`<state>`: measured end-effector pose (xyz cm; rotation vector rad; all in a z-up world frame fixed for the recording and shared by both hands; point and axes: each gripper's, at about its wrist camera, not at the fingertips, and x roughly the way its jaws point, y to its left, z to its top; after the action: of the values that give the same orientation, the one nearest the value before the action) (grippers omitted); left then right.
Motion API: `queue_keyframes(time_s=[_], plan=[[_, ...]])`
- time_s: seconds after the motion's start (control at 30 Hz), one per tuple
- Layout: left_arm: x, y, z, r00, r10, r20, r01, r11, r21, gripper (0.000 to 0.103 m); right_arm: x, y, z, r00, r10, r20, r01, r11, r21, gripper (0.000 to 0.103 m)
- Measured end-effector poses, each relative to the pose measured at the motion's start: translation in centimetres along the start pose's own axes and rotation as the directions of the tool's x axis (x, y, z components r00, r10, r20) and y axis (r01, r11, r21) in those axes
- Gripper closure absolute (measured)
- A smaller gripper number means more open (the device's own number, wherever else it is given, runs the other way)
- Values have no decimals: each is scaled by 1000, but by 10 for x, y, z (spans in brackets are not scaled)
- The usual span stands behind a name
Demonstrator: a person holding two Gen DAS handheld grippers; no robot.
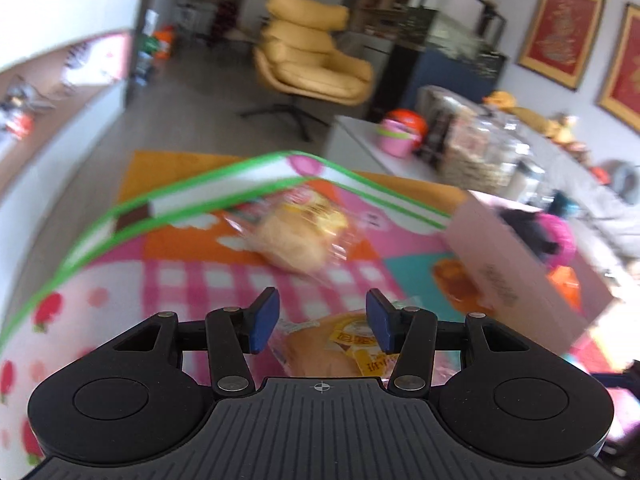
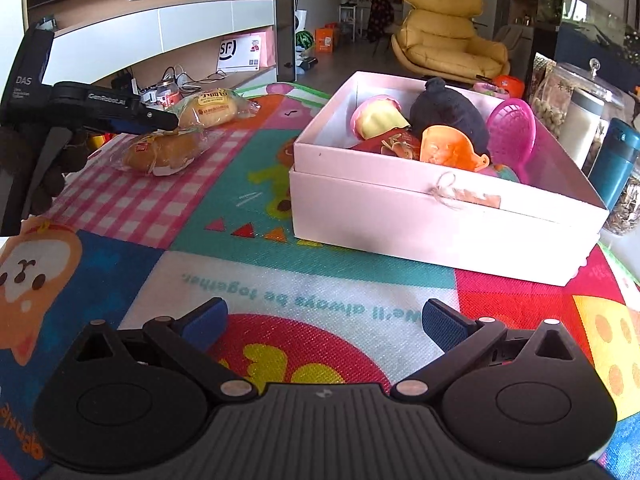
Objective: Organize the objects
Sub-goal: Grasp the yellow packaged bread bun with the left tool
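Behind the surface (image 1: 180, 280), covered by a bright cartoon-print mat, the left wrist view showed a blurred living room with a yellow armchair (image 1: 308, 52) on grey floor. The left tongs (image 1: 323, 326) stood open above the pink-checked part of the mat, their blue pads either side of a wrapped bread roll (image 1: 340, 350) lying just below them, not clamped. A second wrapped roll (image 1: 296, 236) lay farther on, toward the far edge of the surface, and the pink side of a box (image 1: 516, 264) showed along the right. From the right wrist view, the right tongs (image 2: 323, 322) hung wide open and empty over the near part of the mat (image 2: 280, 288). The white box (image 2: 432, 216) sat toward the far right corner of the surface, already holding a black soft item (image 2: 448, 110), a pink scoop (image 2: 514, 128), an orange toy (image 2: 448, 148) and a pink-and-yellow cup (image 2: 376, 120). At the far left edge both rolls (image 2: 160, 152) lay close together, with the left tongs (image 2: 160, 118) poised right over the nearer one. Jars (image 2: 576, 92) and a teal flask (image 2: 612, 160) stood beside the box on the right.
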<state>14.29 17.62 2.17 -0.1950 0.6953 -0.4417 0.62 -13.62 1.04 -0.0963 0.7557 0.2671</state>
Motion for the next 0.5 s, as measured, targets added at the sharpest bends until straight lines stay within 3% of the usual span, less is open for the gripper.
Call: queue_keyframes(time_s=[0.07,0.17,0.23,0.3,0.5], plan=[[-6,-11,-6,996,-80,-49,84,994,69,50,1,0,1,1000,2,-3,-2,1000,1,0],[-19,-49,-27,995,-62,-77,82,953,293,48,2,0,2,1000,2,-6,-2,1000,0,0],[-22,-69,-38,992,-33,-119,76,923,378,43,2,0,2,1000,2,-5,-2,1000,1,0],[-21,-81,-45,994,20,-105,25,910,413,42,2,0,2,1000,2,-5,-2,1000,1,0],[-8,-101,-48,994,84,-70,-51,924,379,38,2,0,2,1000,2,-6,-2,1000,1,0]])
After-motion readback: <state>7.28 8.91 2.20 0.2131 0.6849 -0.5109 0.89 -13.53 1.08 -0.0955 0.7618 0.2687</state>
